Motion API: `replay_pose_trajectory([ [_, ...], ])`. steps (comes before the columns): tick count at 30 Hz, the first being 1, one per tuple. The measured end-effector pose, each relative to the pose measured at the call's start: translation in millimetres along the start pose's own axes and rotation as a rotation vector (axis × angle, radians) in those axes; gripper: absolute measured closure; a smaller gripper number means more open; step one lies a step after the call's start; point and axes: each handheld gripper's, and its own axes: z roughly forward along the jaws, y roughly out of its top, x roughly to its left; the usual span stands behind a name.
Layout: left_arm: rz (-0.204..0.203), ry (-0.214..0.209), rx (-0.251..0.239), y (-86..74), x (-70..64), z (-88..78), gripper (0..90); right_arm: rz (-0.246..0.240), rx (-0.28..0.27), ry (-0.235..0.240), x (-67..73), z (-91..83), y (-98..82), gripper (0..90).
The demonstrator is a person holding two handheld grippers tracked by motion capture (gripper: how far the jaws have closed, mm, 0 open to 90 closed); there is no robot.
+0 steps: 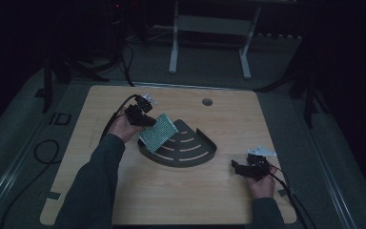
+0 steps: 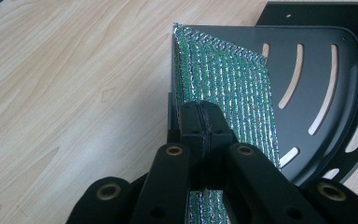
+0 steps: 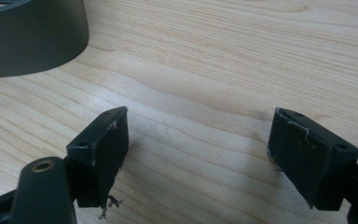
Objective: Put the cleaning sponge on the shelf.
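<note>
The left gripper pinches the green pad by one edge, tilted over the black rack, so it may slip or sag, while the right gripper rests spread on the table

table front bare | centre blocked: rack, raised rim

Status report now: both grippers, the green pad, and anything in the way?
Left gripper shut on green pad, pad tilted over the black corner shelf. Right gripper open, nothing between its fingers, low over the table. Nothing in the way.
</note>
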Motion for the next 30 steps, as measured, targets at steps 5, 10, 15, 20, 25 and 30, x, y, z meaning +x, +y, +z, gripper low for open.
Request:
replay_pose_trajectory([
  [5,0.007,0.0,0.01,0.2,-0.8,4.0,90.0,0.0,0.0,0.0,0.0,0.0,0.0,19.8],
  [10,0.012,0.008,0.016,1.1,-2.6,6.7,90.0,0.0,0.0,0.0,0.0,0.0,0.0,19.8],
  [15,0.015,0.012,0.022,1.1,-2.0,8.7,90.0,0.0,0.0,0.0,0.0,0.0,0.0,19.8],
  [20,0.017,0.016,0.028,1.2,-3.4,11.1,90.0,0.0,0.0,0.0,0.0,0.0,0.0,19.8],
  [25,0.03,0.022,0.04,1.6,-5.8,13.9,90.0,0.0,0.0,0.0,0.0,0.0,0.0,19.8],
  [30,0.036,0.027,0.044,1.8,-8.2,16.9,90.0,0.0,0.0,0.0,0.0,0.0,0.0,19.8],
])
